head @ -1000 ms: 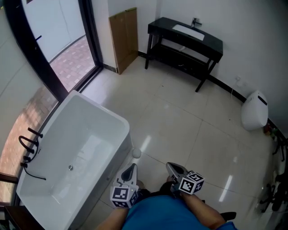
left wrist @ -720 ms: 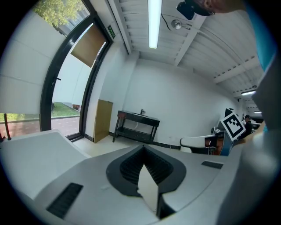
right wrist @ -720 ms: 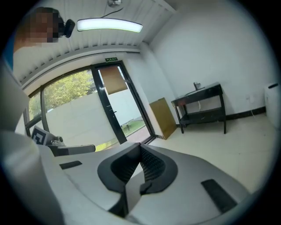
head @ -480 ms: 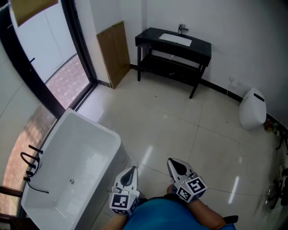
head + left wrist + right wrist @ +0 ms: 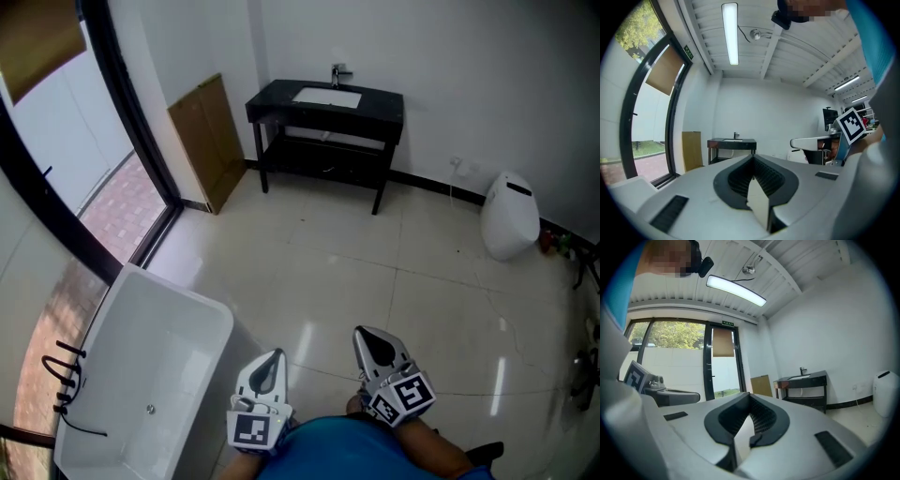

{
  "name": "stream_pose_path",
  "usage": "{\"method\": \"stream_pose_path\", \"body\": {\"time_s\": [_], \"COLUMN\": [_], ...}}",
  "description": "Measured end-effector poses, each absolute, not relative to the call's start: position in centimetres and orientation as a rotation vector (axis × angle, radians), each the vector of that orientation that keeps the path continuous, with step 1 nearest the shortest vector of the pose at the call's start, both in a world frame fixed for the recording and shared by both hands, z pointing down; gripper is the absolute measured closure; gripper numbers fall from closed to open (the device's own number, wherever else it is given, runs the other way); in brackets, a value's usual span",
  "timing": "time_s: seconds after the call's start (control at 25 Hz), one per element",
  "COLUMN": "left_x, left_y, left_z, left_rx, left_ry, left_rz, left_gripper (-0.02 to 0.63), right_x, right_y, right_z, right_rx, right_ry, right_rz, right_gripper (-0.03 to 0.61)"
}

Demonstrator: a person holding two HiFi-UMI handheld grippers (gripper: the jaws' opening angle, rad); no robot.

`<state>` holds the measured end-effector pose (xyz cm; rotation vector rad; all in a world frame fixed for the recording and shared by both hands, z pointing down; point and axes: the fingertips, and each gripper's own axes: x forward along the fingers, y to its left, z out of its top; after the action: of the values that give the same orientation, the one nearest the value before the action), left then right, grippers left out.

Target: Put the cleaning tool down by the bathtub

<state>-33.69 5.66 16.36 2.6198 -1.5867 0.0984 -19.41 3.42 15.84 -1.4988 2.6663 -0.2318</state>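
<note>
Looking down in the head view, the left gripper [image 5: 270, 364] and right gripper [image 5: 376, 345] hang empty, the bathtub [image 5: 180, 306] just left of them and no cleaning tool in sight; each gripper view shows jaws closed on nothing, so the putting-down seems done.

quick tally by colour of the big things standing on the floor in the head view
white: 2, the rectangular white bathtub and the rounded white plastic unit
black: 1, the black washstand with an inset basin
brown: 1, the flat brown board leaning on the wall
total: 4
</note>
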Motion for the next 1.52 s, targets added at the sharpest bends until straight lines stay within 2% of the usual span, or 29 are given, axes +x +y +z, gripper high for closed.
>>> {"method": "stream_pose_path", "body": {"time_s": [0.92,1.52], "left_x": [-22.0,-20.9], "left_y": [5.3,6.2], "left_z": [18.7,19.5], "left_rx": [2.698,2.666], "left_ry": [-1.398,-1.428], "left_rz": [0.208,0.221], "left_gripper": [0.617,0.617], "right_x": [-6.3,-4.3], "right_y": [5.0,5.5], "right_z": [17.9,19.3], "right_rx": [-1.801,-1.801], "right_ry": [2.545,2.535], "right_rz": [-0.261,-0.317], "right_gripper": [0.595,0.594]}}
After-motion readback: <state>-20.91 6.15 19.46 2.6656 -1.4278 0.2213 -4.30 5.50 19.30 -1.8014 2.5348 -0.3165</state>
